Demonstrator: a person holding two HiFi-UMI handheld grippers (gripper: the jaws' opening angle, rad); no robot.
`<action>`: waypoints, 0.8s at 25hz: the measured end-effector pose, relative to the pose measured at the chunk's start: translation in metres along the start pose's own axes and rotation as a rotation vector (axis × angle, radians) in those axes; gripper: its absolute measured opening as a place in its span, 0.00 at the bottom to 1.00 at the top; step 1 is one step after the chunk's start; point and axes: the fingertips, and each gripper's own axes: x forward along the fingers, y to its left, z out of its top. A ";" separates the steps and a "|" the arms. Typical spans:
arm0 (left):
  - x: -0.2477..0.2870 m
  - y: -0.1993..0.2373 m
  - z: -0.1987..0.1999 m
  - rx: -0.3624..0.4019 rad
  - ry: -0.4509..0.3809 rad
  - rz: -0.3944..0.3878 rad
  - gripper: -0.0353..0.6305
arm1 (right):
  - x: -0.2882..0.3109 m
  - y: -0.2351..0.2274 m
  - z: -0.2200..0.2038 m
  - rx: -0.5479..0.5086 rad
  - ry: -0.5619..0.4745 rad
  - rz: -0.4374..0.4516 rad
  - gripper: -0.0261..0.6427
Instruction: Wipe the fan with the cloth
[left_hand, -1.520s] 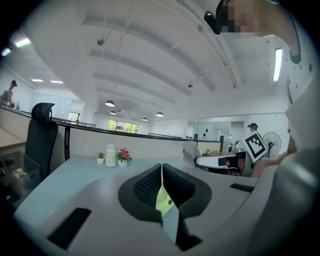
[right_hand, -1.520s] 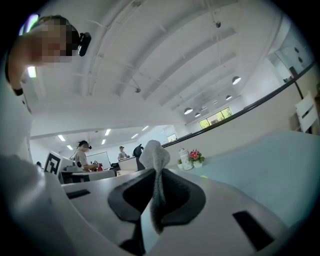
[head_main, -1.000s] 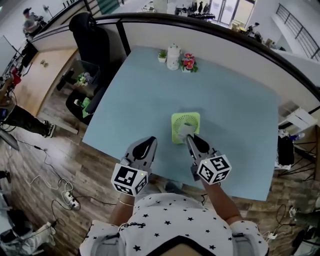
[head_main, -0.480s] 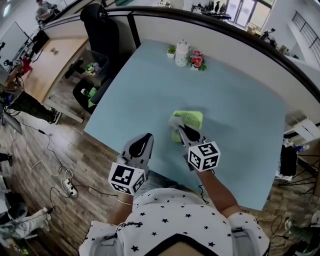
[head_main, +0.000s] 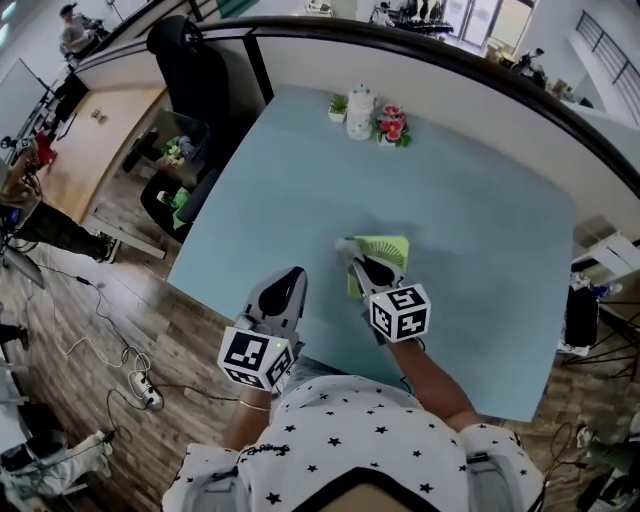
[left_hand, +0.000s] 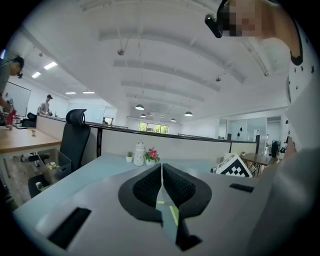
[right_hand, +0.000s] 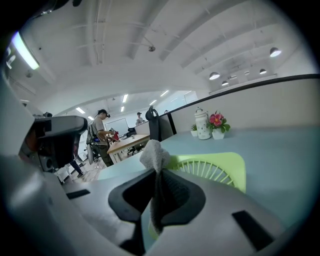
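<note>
Wipe step in hand. Right gripper (right_hand: 158, 184) jaws clamp the cloth (right_hand: 152, 154), pressed at the fan (right_hand: 223, 169) rim, mid-counter (head_main: 300, 170). Left gripper (left_hand: 161, 189) jaws closed, empty (idle, beside). Next: drag cloth across grille.

Blue table (head_main: 480, 220) open left, right and far of the green fan (head_main: 388, 246) — wide passage. Fan's near-left corner taken by right gripper (head_main: 362, 262) clamping cloth (head_main: 347, 243). Left gripper (head_main: 297, 273) over near edge, apart. Far edge — white jar (head_main: 360, 112), small plant (head_main: 338, 108), flowers (head_main: 392, 124) clustered.
</note>
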 end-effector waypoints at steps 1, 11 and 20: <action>0.004 0.002 0.003 0.002 -0.002 -0.007 0.10 | 0.002 -0.001 -0.001 0.000 0.007 -0.003 0.08; 0.028 0.003 -0.002 -0.004 0.036 -0.062 0.10 | 0.001 -0.008 -0.003 0.064 0.014 0.006 0.08; 0.037 -0.005 0.001 0.001 0.035 -0.095 0.10 | -0.013 -0.027 0.004 0.102 -0.016 -0.037 0.08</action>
